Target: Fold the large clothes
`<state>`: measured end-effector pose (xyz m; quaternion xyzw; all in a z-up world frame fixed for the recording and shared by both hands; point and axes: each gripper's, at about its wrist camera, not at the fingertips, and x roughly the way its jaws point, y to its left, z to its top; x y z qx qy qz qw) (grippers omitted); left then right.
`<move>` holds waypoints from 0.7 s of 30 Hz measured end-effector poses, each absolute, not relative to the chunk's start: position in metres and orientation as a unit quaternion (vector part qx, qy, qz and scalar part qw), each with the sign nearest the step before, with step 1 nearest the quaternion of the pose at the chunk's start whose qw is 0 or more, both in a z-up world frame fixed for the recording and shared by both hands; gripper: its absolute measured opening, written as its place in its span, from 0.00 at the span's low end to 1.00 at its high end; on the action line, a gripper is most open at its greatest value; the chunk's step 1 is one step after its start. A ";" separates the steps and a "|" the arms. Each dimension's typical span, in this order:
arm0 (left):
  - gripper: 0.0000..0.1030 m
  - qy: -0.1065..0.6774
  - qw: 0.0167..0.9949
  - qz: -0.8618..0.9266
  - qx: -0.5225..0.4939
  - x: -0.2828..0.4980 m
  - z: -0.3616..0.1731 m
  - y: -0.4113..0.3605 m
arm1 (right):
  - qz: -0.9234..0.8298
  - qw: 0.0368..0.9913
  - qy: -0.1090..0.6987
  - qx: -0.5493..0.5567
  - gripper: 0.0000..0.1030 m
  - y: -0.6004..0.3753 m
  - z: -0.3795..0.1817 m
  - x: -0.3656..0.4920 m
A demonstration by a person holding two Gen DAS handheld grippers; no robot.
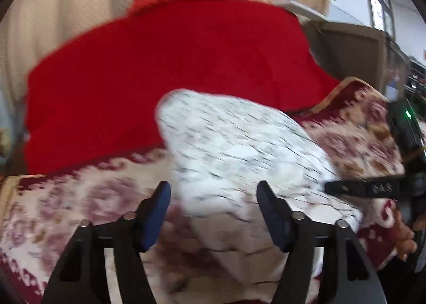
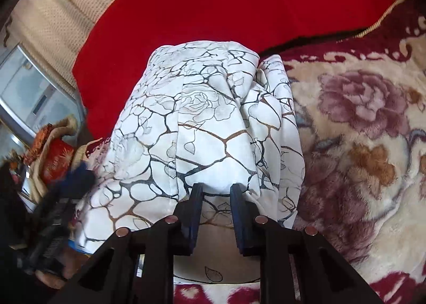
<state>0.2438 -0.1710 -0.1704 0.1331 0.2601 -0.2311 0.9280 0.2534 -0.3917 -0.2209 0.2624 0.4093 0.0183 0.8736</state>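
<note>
garment (image 2: 202, 128) looks mostly folded on blanket (image 2: 359, 123); right gripper (image 2: 216, 192) pinches its 6 o'clock edge, left gripper (image 1: 213, 192) released.

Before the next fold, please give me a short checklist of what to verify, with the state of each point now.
1. Left claw free of the white patterned garment: ok, fingers wide apart, nothing pinched.
2. Right claw holds the garment's near edge: cannot tell; fingers narrow at the edge, but a gap shows between them.
3. Garment lies gathered on the floral blanket: ok, a long folded bundle.
4. Bundle smooth: not ok, ridges and creases run along it.
5. Far end clear of the red cloth: cannot tell; it meets or overlaps it.
6. Left view sharp: not ok, blurred.
</note>
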 end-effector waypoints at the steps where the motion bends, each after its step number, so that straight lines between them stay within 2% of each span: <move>1: 0.66 0.258 0.932 -0.211 0.141 0.246 -0.172 -0.168 | 0.019 0.875 0.408 0.261 0.23 -0.388 -0.221 0.254; 3: 0.67 0.305 0.920 -0.195 0.150 0.262 -0.192 -0.167 | 0.021 0.872 0.409 0.267 0.23 -0.386 -0.227 0.254; 5: 0.66 0.357 0.905 -0.203 0.113 0.276 -0.210 -0.164 | 0.019 0.868 0.414 0.272 0.23 -0.386 -0.230 0.253; 11: 0.60 0.365 0.899 -0.227 0.088 0.282 -0.214 -0.164 | 0.010 0.853 0.458 0.248 0.23 -0.394 -0.207 0.262; 14: 0.60 0.370 0.896 -0.229 0.085 0.285 -0.214 -0.165 | 0.013 0.863 0.423 0.275 0.27 -0.410 -0.174 0.276; 17: 0.60 0.366 0.898 -0.225 0.091 0.283 -0.212 -0.171 | -0.013 0.875 0.403 0.266 0.27 -0.417 -0.152 0.317; 21: 0.60 0.365 0.898 -0.229 0.092 0.284 -0.211 -0.175 | -0.025 0.857 0.439 0.270 0.27 -0.419 -0.171 0.390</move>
